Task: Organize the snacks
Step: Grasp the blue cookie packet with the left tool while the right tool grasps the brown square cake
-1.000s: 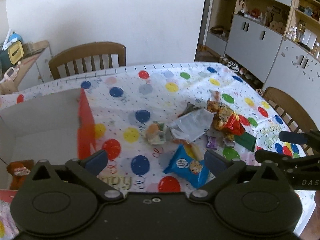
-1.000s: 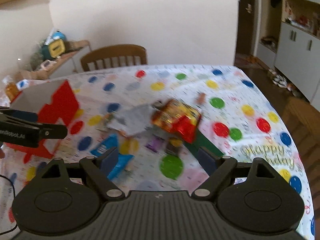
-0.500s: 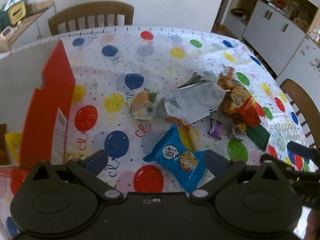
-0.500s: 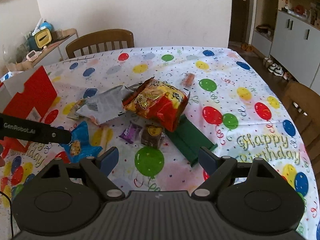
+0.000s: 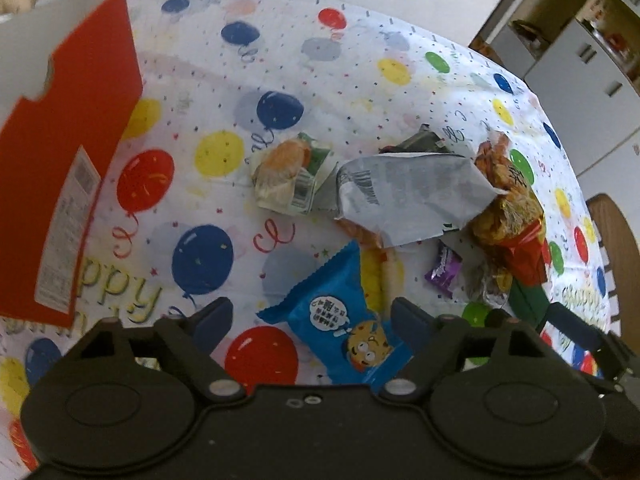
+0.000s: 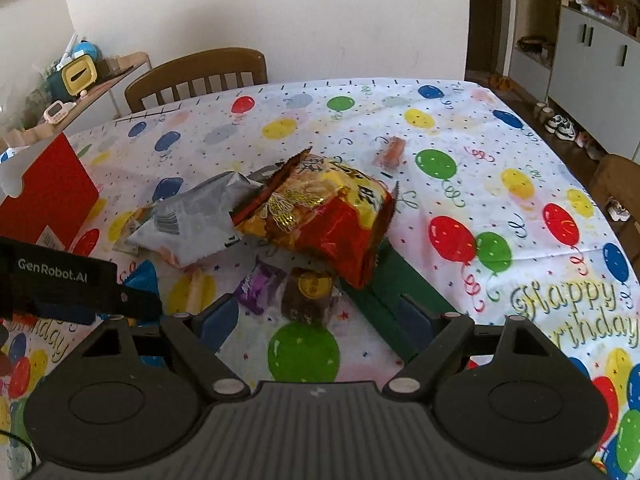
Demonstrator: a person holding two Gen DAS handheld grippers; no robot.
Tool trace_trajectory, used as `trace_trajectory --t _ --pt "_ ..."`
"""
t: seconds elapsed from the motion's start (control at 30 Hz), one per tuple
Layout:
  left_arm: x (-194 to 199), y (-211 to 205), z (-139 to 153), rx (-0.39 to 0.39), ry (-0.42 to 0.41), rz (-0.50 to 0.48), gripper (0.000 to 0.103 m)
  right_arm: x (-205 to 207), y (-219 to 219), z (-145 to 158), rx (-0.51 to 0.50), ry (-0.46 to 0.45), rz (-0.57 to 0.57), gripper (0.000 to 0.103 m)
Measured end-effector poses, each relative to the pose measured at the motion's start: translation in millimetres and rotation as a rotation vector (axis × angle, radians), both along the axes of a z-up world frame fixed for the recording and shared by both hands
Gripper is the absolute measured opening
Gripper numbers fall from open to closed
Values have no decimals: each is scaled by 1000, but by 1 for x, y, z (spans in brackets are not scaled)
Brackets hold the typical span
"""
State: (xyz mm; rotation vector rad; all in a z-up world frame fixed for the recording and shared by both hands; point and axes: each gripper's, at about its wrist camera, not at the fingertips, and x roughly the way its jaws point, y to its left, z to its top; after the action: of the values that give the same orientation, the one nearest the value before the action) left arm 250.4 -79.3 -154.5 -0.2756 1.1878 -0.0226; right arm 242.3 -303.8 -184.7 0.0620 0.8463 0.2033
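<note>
A heap of snacks lies on the balloon-print tablecloth [image 5: 360, 60]. My left gripper [image 5: 312, 320] points steeply down, and its jaws are closing around a blue cartoon packet [image 5: 344, 328] lying flat between them; the pads do not press on it. Beyond lie a bread snack [image 5: 286, 176], a grey packet [image 5: 408, 196] and a purple candy [image 5: 442, 272]. My right gripper [image 6: 316, 320] is open and closing slightly, low over the cloth before a small brown snack [image 6: 308, 292]. A dark green flat packet [image 6: 384, 292] runs beside its right finger, under the red-and-yellow chip bag [image 6: 320, 216].
A red-and-white cardboard box [image 5: 68, 160] stands open at the left. A small orange stick snack [image 6: 390, 152] lies behind the heap. Wooden chairs stand at the far side [image 6: 196, 76] and the right edge [image 5: 616, 240]. Grey cabinets [image 6: 592, 80] line the right wall.
Both grippers have come down and closer to the snack heap. The left one tilted downward, bringing the blue packet between its fingers, and its jaws have narrowed.
</note>
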Motion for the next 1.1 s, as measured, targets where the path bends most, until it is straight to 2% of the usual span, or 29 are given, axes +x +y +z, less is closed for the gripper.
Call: trace_trajectory --t 0.03,0.13,0.23,0.3,0.43,0.57,0.63,0.77,1.1 --pt "1 0 -1 -10 6 6 82 2 2 -2 -3 6 0 77" --pt "3 -1 -4 -31 20 18 77 9 4 -6 4 24 -15 75" --pt "4 -1 -8 -55 34 28 74 13 5 -9 12 34 -32 63" --pt "4 -1 -8 -56 32 31 73 14 6 -11 13 39 -46 62" --pt "4 -2 -8 -49 28 30 62 15 7 -10 17 41 -55 45" --pt "4 0 -7 -51 26 32 59 13 8 -9 28 42 -59 32" --pt "2 0 -6 -50 20 30 56 11 10 -8 20 39 -58 32" --pt "0 -2 -3 -59 0 0 39 5 10 -6 16 37 -55 30" --pt "-13 1 8 -50 -34 -46 35 -22 12 15 50 25 -31 30"
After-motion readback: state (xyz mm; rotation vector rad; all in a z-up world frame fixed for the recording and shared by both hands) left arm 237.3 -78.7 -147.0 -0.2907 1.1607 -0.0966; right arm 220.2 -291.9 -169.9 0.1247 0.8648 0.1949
